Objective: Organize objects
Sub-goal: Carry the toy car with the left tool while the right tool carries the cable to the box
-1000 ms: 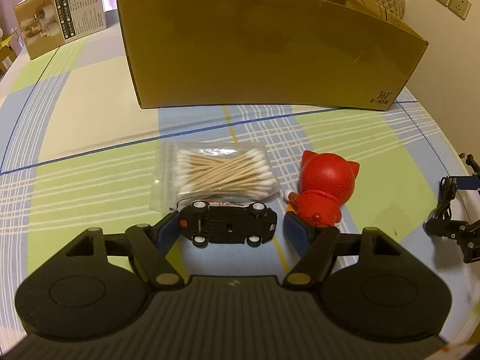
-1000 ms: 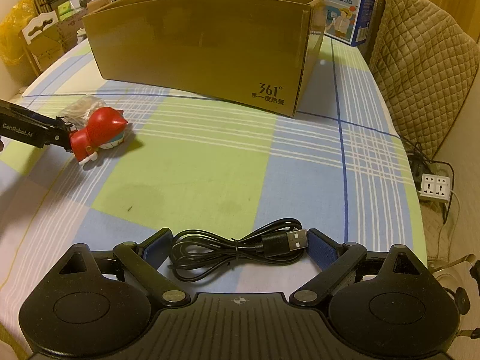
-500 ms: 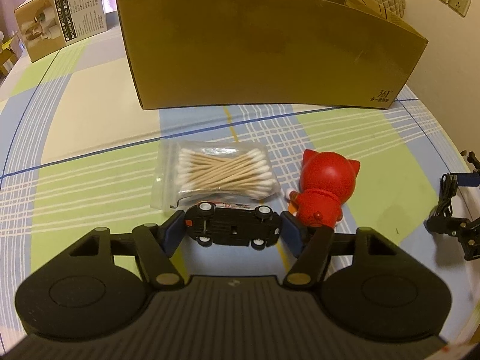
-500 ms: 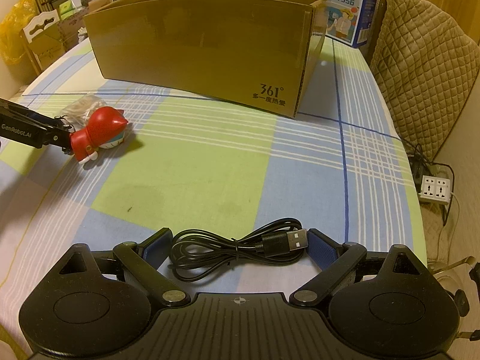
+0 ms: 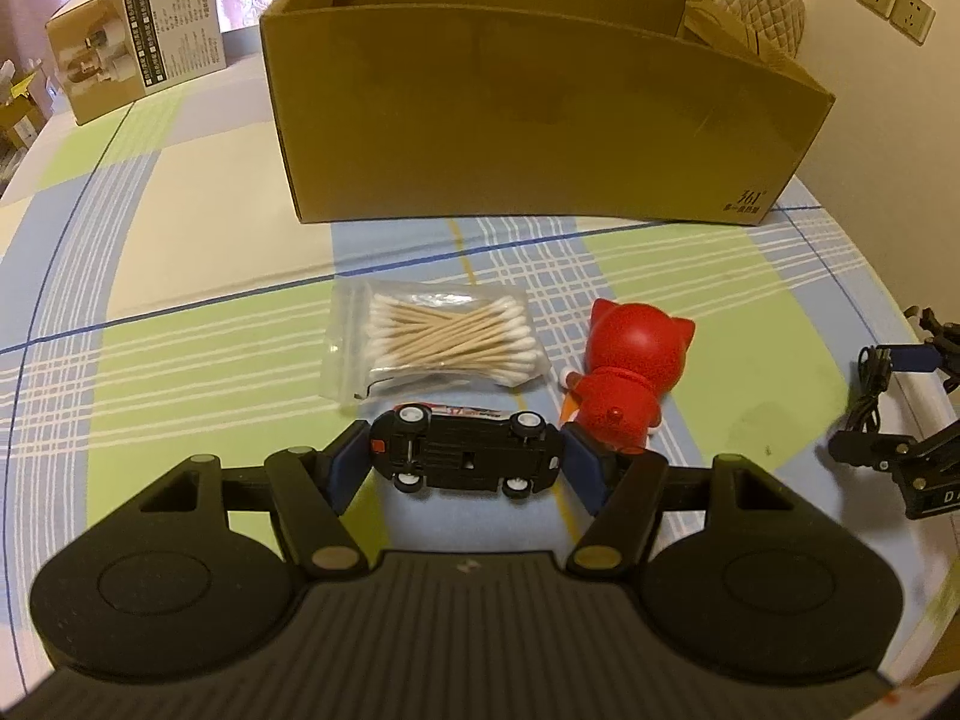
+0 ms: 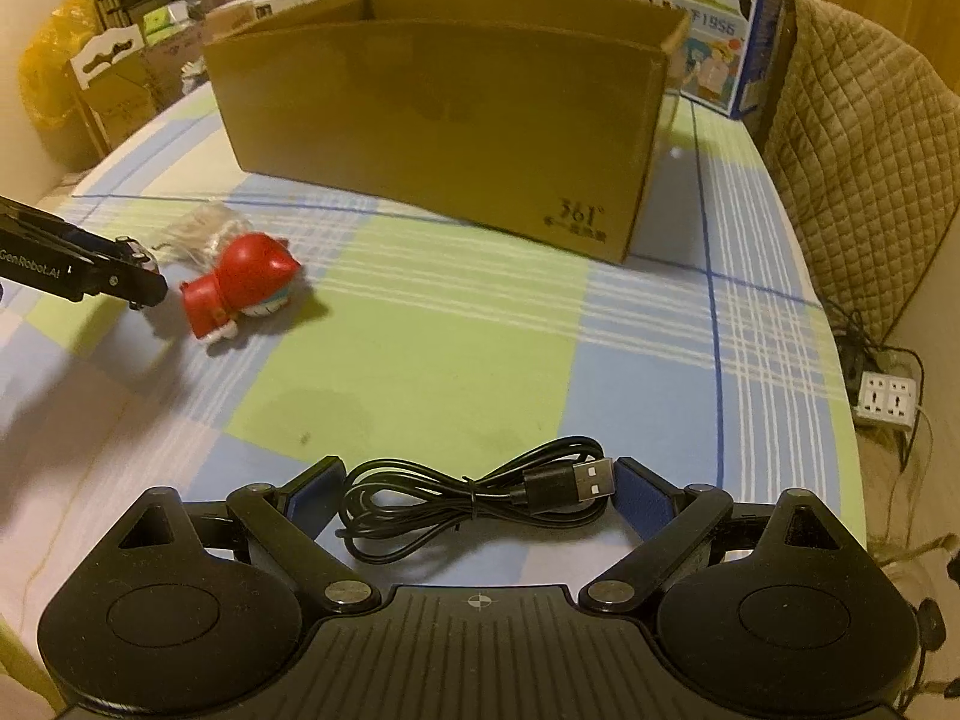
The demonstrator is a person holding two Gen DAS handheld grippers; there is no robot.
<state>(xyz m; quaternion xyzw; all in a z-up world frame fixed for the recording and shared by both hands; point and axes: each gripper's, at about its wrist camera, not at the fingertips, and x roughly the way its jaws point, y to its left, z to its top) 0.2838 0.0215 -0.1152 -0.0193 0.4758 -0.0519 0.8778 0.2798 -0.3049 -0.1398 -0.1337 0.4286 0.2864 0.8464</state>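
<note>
Left wrist: left claw (image 5: 465, 461) clamped on upside-down toy car (image 5: 465, 453), long axis crosswise btw pads.

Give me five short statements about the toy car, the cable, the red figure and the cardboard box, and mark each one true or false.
1. The left claw is shut on the toy car, which shows its underside. True.
2. The USB cable is already in the cardboard box. False: it lies on the tablecloth between the right claw's fingers.
3. The red figure stands upright. False: it lies on the cloth.
4. The bag of cotton swabs lies just beyond the car. True.
5. The right claw is clamped tight on the cable. False: its fingers are spread wide, only bracketing the coil.
</note>
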